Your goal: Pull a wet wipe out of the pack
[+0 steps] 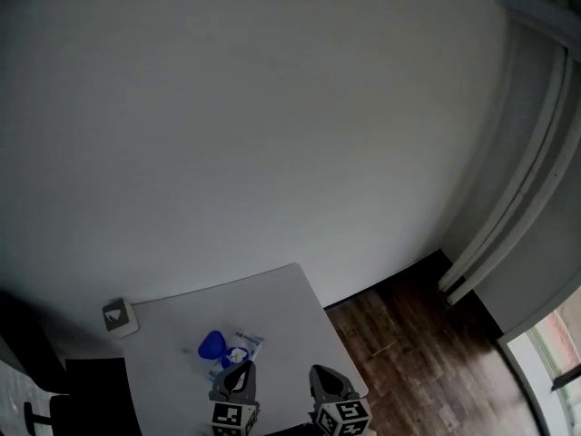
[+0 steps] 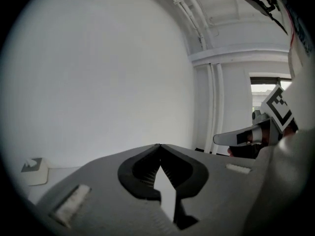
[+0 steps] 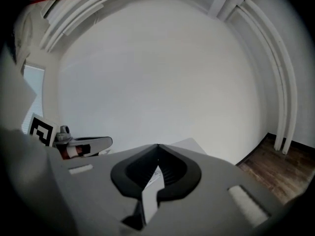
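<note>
1. Far left on the white worktop [image 1: 290,302]: a small pale grey box [image 1: 119,316], well apart from everything else.
2. Next to the right, near the worktop's middle: the wet wipe pack [image 1: 245,345], white with blue print, lying flat. Touching its left end, a rounded blue piece [image 1: 212,344], perhaps a flip lid, too small to tell. Long axis apparently across the head view, left end a little nearer the person; which way the opening faces, unclear.
3. Just below the pack in the head view: the left gripper [image 1: 244,368], jaws closed tip to tip on nothing, aimed out over the worktop. Pack near and directly ahead of its tip, so plainly the nearer gripper.
4. Further right, by the worktop's right edge: the right gripper [image 1: 319,370], jaws likewise pressed together and empty. Pack ahead and off to its left, beyond the left gripper.
5. Judged from this: no wipe drawn yet, and jaws to be opened before any grasp.
</note>
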`<act>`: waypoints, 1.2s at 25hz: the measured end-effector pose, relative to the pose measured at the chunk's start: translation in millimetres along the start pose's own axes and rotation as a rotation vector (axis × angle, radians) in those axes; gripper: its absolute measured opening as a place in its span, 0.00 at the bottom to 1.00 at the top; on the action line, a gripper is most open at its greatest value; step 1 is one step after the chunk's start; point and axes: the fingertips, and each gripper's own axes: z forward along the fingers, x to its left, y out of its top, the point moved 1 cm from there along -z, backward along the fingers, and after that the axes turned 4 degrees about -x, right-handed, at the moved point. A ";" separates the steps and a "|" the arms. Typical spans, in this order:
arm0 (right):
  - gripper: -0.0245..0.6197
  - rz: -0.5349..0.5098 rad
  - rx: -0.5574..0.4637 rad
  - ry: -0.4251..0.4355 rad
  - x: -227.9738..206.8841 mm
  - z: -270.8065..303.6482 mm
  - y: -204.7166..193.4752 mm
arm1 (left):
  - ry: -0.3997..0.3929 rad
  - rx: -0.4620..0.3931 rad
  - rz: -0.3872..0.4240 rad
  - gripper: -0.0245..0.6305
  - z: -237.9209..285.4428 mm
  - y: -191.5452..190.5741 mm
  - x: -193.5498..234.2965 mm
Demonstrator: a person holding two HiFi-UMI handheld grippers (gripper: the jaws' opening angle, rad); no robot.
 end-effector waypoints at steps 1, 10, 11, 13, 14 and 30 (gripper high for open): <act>0.05 -0.004 0.004 0.024 -2.4 5.7 3.4 | 0.030 -0.002 -0.002 0.04 0.3 2.3 2.6; 0.05 -0.032 0.089 0.272 10.9 48.2 0.3 | 0.297 0.016 -0.069 0.04 -19.0 -14.7 27.2; 0.05 -0.033 0.097 0.296 12.3 49.1 -1.4 | 0.317 0.019 -0.073 0.04 -21.2 -17.9 25.7; 0.05 -0.031 0.115 0.334 11.0 51.5 -9.0 | 0.354 0.032 -0.081 0.04 -25.4 -24.9 21.7; 0.05 -0.032 0.128 0.352 9.6 53.5 -14.2 | 0.373 0.044 -0.085 0.04 -27.4 -28.5 19.9; 0.05 -0.067 0.135 0.412 25.6 54.0 -13.1 | 0.422 0.045 -0.089 0.04 -50.2 -23.9 16.1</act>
